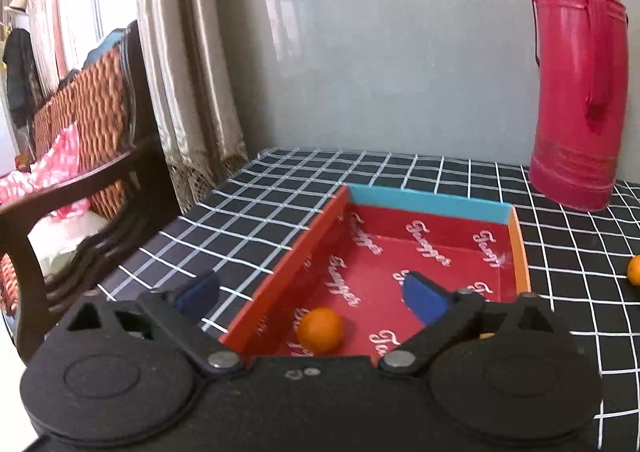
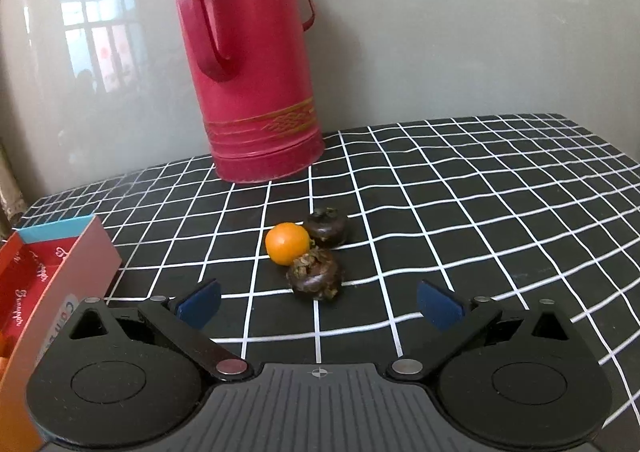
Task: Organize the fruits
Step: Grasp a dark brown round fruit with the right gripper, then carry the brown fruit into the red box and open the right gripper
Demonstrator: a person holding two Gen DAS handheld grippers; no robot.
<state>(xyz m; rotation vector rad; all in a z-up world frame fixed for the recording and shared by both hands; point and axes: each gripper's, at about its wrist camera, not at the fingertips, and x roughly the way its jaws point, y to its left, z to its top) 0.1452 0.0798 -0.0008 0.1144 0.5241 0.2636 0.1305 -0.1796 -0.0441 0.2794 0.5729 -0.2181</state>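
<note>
Three fruits loose: one orange fruit (image 2: 287, 243) and two dark brown fruits, the far one (image 2: 327, 227) and the near one (image 2: 316, 278), bunched together and touching on the bench (image 2: 480, 212).
One fruit stowed: a small orange (image 1: 321, 329) lies in the near part of the red box (image 1: 280, 272), by its left wall.
Key relation: the cluster lies straight ahead of the right gripper (image 2: 318, 306), the near brown fruit just beyond its fingertips, roughly centred. Fruits are round, so no long axis to line up with.
Nearer hand: right, by my reading; from the left view only an orange edge shows far right.
Right gripper: spread wide, nothing between the fingers.
Left gripper (image 1: 310, 292): spread wide over the box, empty.
Surface: black cloth with white grid.
Room: red thermos flask (image 2: 248, 60) at far edge, grey glossy wall behind; wicker chair (image 1: 88, 124) and curtain at left.
</note>
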